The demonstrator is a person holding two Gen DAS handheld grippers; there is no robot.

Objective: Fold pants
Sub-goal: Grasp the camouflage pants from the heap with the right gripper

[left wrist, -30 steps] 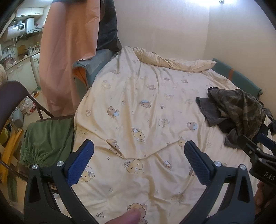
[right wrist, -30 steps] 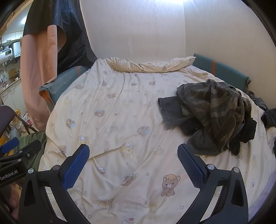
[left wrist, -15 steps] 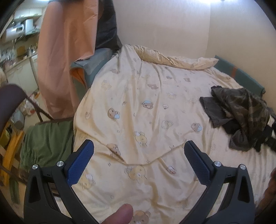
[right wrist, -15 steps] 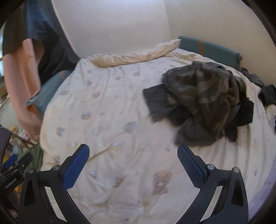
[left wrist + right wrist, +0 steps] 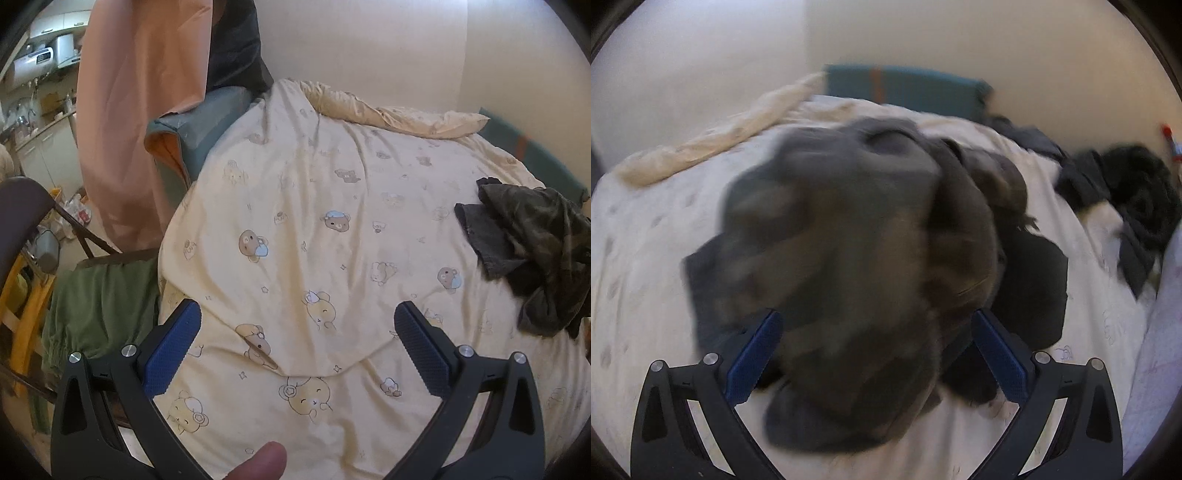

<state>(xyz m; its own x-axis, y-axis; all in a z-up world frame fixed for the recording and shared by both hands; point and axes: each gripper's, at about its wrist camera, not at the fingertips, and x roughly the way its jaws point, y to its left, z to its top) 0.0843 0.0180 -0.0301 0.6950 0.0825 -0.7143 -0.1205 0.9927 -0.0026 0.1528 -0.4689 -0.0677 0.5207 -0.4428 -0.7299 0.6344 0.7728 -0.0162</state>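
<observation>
A: Nearest, right tool (image 5: 873,354): blue pads spread wide, nothing pinched, poised right over the crumpled camouflage-print cloth pants (image 5: 849,258). Heap filling the gap between the pads and running on ahead.

B: Left tool (image 5: 297,347)?

A: Also spread wide and empty, hovering over bare cream bear-print duvet (image 5: 314,221). Fingertip (image 5: 262,461) just behind it at the lower edge. Pants (image 5: 532,240) well off to its right and further ahead, lying bunched on the bed.

B: Risks from here?

A: Closing on the middle of the heap instead of a waistband or hem: likely lifts a tangle, not a clean edge. Could also catch duvet cloth underneath, or a second dark garment mixed in.

B: Anything unclear?

A: Plenty. Right view badly motion-blurred; no seam, waistband or leg opening readable. Impossible to tell whether the pads touch the cloth. Beyond, to the right, another dark pile (image 5: 1126,192), contents unreadable. To the left tool's left, green cloth on a chair (image 5: 99,299), partly cut off.
</observation>
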